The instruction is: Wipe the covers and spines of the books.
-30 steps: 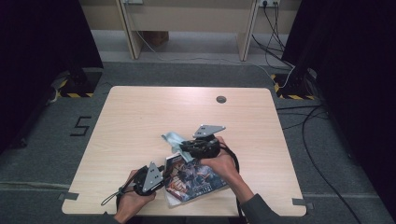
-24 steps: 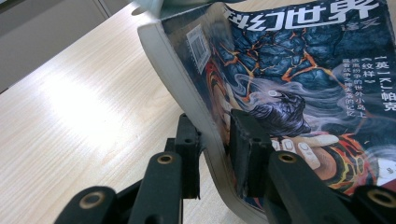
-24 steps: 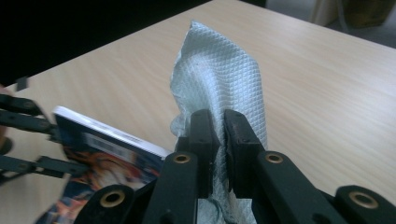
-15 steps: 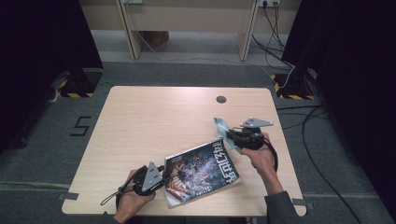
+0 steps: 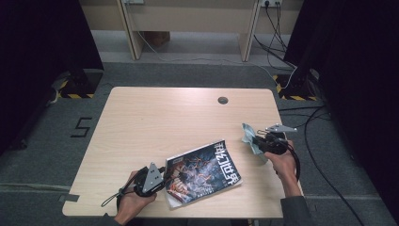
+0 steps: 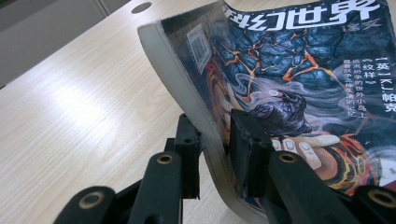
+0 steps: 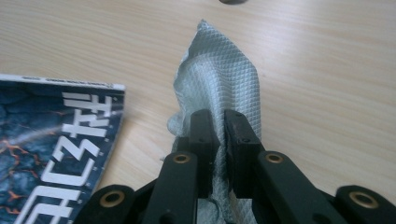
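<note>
Two grips: left gripper (image 6: 212,154) clamped on limp, bendy magazine (image 5: 202,172) at its spine edge; right gripper (image 7: 217,140) pinching soft, featherlight paper towel (image 7: 222,79) mid-fold.

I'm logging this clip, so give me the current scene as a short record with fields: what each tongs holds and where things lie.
left tongs: shut on the magazine's near edge
right tongs: shut on a pale blue cloth
magazine: cover up, near front edge of table
cloth: held right of the magazine, apart from it
table: light wood, round grommet hole at the back
</note>
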A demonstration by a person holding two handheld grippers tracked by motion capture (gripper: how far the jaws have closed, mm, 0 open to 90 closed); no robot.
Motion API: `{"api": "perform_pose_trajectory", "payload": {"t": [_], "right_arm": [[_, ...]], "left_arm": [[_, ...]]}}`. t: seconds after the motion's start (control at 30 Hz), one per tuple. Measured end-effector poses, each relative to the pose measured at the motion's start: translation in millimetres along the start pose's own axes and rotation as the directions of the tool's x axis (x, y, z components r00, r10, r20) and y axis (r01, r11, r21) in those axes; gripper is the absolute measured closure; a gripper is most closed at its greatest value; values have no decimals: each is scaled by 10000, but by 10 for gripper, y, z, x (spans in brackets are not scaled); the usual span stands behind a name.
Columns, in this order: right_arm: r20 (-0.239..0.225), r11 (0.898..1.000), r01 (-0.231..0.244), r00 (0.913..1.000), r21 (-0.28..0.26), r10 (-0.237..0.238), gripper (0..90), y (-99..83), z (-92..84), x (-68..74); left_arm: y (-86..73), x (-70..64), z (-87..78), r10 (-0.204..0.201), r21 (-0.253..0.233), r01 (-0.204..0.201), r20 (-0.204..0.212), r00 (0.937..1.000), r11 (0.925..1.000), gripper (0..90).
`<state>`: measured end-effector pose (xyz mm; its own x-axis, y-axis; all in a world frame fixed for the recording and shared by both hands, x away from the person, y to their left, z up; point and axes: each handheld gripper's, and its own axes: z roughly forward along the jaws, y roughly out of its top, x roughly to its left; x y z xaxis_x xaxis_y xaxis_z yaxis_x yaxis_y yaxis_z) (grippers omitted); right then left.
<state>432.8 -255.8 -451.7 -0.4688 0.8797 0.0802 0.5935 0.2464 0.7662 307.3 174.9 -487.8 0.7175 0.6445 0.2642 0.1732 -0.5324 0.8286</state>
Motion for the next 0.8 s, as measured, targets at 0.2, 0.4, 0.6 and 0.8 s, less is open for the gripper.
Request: {"api": "perform_pose_trajectory", "payload": {"t": [0.2,0.4,0.6,0.8], "right_arm": [[187,9990,-160,9997,406,153,823,-84,60,-103],[1243,9904,481,9902,1297,-644,798,-138,123,-147],[1287,9810,493,9889,1878,-743,719,-223,205,-213],[901,9705,616,9923,2332,-847,652,-264,258,-218]], "left_arm": [[-4,1,3,-54,-1,54,3,10000,10000,729],[-5,4,4,-75,10,75,20,10000,10000,725],[-4,9,5,-70,30,70,14,10000,10000,721],[-9,14,9,-124,29,124,14,9999,9999,714]]}}
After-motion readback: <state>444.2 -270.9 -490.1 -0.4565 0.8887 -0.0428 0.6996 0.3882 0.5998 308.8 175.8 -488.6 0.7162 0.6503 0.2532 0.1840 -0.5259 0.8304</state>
